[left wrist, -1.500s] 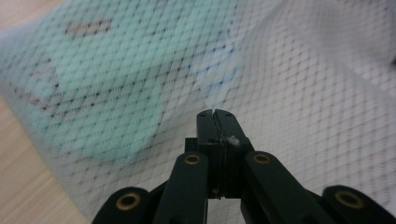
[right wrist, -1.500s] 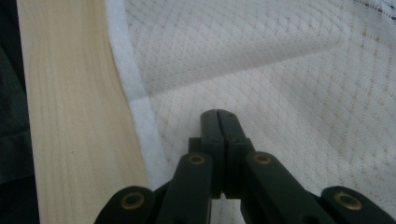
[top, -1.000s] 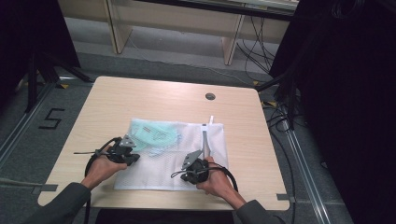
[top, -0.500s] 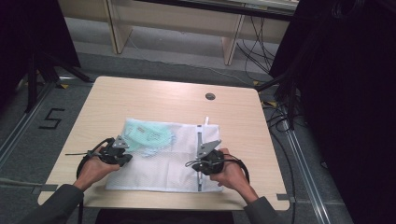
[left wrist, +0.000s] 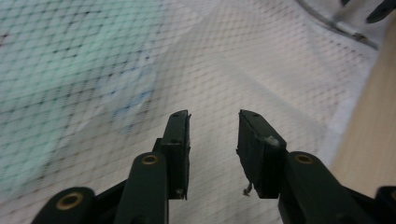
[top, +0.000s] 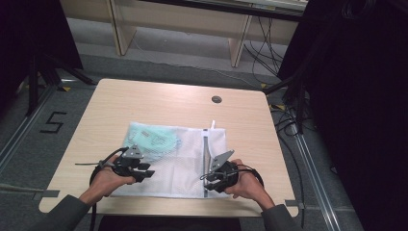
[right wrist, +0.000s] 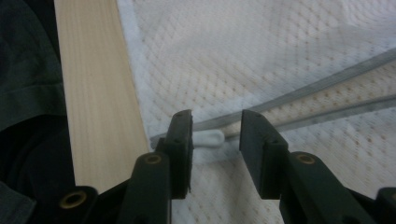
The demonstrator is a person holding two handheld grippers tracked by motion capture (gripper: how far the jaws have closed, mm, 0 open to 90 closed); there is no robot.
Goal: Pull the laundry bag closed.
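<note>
On the table [top: 144,103] lies a white mesh bag [top: 185,159] holding a green cloth [top: 156,142]. Both tools, left tool [left wrist: 214,140] and right tool [right wrist: 215,140], have just been opening; their jaws stand parted over the mesh, nothing gripped, the right's around the zipper pull [right wrist: 208,138].

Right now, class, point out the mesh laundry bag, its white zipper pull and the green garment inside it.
mesh laundry bag [top: 187,166]: high view, on bare white mesh at its middle.
white zipper pull [right wrist: 209,137]: right gripper view, on its rounded tab.
green garment [top: 156,141]: high view, on its middle, under the mesh.
</note>
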